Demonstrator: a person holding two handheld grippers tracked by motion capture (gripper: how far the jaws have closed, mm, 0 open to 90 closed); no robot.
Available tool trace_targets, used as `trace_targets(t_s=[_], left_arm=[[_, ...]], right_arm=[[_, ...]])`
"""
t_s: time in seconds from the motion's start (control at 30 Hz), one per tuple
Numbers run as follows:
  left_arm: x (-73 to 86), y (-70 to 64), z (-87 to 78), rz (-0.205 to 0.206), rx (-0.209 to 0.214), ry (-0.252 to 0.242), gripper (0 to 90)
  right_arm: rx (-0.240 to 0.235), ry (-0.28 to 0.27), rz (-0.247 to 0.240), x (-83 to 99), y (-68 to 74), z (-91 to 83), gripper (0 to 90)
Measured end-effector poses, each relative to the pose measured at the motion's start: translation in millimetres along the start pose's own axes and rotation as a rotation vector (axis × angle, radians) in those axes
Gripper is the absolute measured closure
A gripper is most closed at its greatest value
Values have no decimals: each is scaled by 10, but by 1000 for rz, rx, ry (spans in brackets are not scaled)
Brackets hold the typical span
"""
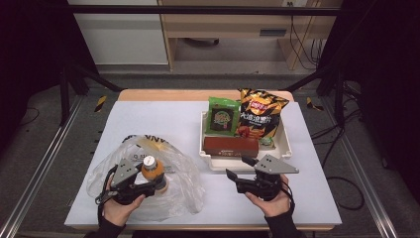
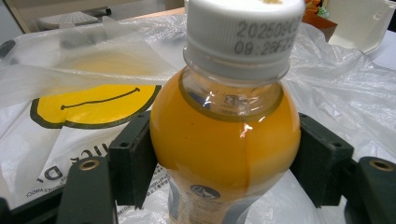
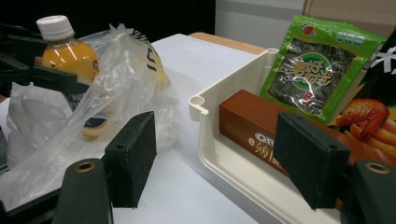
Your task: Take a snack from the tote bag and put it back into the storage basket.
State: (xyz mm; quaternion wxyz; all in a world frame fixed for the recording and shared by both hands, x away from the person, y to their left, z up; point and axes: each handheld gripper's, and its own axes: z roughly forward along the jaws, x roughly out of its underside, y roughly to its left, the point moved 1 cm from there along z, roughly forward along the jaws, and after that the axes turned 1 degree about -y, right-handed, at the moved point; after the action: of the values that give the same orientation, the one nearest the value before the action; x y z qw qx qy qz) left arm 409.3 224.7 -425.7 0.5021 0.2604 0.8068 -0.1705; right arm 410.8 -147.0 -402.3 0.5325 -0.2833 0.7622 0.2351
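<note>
Two grippers are at work, and the left gripper [image 1: 157, 182] carries the load: its black pads are clamped on the shoulder of an orange juice bottle [image 2: 224, 140], one pad on each side of the bulge just under the neck. The bottle stands upright, white cap [image 2: 243, 32] on top, over the crumpled clear plastic bag [image 1: 173, 191] with a yellow smiley printed on it. In the right gripper view the film rises in front of the bottle's lower half, so the bottle seems to sit partly inside the bag; whether it has reached the bottom I cannot tell.

The right gripper [image 1: 238, 168] is released, its jaws spread wide with nothing between them, hovering over the bare worktop [image 1: 163, 119] between the bag and the cream tray [image 1: 285, 144].

To do this step well, I judge the bottle should go down straight, kept vertical, until its base rests on the worktop through the film, and only then should the pads let go; opening early could tip it, since the hold is high and the bag gives no support. The free gripper could pinch the near rim of the bag and hold the mouth open, so loose film does not snag on the bottle or the pads as the left gripper draws out.

In the tray wait a brown box [image 1: 231, 147], a green seaweed packet [image 1: 222, 117] and a bag of crisps [image 1: 260, 116], the last two leaning upright behind the box.
</note>
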Motion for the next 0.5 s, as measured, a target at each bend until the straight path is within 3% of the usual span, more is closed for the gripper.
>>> trace_targets(t_s=[0.23, 0.5], left_arm=[[-10, -3, -43, -19, 5, -21, 269], [-128, 37, -462, -23, -19, -105, 222]], right_arm=[[-22, -14, -9, -35, 80, 44, 325], [-96, -48, -22, -207, 317, 186, 323]])
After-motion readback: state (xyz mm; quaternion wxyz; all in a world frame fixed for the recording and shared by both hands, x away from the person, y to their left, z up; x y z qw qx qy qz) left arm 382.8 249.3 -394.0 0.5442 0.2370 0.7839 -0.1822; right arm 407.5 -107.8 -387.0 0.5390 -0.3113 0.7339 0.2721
